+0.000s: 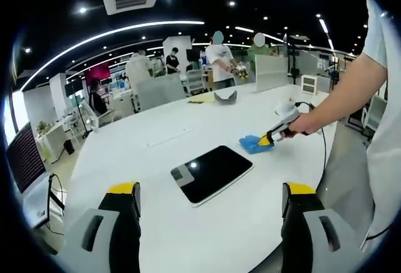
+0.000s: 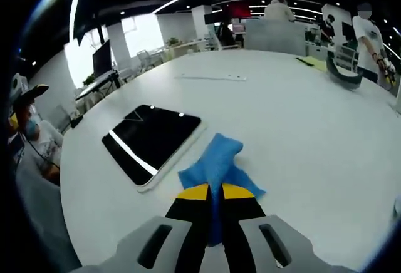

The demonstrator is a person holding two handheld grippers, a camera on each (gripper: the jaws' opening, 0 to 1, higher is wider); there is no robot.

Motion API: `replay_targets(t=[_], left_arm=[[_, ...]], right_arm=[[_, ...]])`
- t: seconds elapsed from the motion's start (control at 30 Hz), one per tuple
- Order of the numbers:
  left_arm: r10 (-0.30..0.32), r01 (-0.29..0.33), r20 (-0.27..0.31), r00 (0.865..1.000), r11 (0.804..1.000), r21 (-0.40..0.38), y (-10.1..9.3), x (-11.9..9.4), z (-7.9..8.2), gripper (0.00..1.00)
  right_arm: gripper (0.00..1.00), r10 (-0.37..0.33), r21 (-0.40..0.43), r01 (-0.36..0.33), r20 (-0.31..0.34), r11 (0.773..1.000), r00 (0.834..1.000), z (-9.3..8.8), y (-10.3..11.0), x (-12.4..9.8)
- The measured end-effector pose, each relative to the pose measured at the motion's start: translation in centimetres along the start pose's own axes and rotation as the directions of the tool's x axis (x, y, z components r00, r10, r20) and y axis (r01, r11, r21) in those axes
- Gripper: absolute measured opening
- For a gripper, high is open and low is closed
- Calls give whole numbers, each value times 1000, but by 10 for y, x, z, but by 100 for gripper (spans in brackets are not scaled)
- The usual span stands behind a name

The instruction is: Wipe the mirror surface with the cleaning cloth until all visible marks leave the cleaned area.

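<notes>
Bare white table (image 1: 188, 129) rings the mirror (image 1: 212, 173); cloth (image 1: 254, 143) lies just beside it.

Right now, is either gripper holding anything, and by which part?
The right gripper holds the blue cleaning cloth by its near edge, pinched between the fingers; the rest lies on the table. The left gripper is open, holding nothing.

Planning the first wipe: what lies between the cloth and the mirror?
Only bare white table. In the right gripper view the blue cloth, pinched in the right gripper, lies just beside the mirror, apart.
</notes>
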State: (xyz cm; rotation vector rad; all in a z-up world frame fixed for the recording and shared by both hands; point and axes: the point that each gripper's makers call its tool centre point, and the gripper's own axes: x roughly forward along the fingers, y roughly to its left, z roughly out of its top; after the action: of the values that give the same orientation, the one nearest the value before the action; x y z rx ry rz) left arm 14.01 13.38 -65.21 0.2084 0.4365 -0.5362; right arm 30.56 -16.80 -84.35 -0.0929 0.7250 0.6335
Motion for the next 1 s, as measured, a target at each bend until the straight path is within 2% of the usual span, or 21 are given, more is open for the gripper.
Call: replay_targets(t=[0.17,0.2,0.67,0.87,0.93,1.0], left_arm=[[-1,1,-4,1000,1000,-5,-1,1,1,94],[-2,2,-6,1000,1000,-5,-1,1,0,94],[-6,6,-20,1000,1000,7,-3,5,-1,94],[-7,7,-18,1000,1000,7,-4,4,-1,94],[-7,7,-18,1000,1000,7,-4,4,-1,94],[-10,10,-17,1000,1000,12,-6,4,0,94]], right_arm=[[1,7,6,-7,-19,1000,1000,-12,-3,6],[1,10,-3,-10,8,1000,1000,-9,-3,6],[1,1,0,-1,21,1000,1000,-10,-4,5],[5,25,-47,-23,30,999,999,-10,3,3],[8,46,-111,-43,29,993,998,-11,8,2],[10,49,-119,-45,25,992,999,-11,9,2]])
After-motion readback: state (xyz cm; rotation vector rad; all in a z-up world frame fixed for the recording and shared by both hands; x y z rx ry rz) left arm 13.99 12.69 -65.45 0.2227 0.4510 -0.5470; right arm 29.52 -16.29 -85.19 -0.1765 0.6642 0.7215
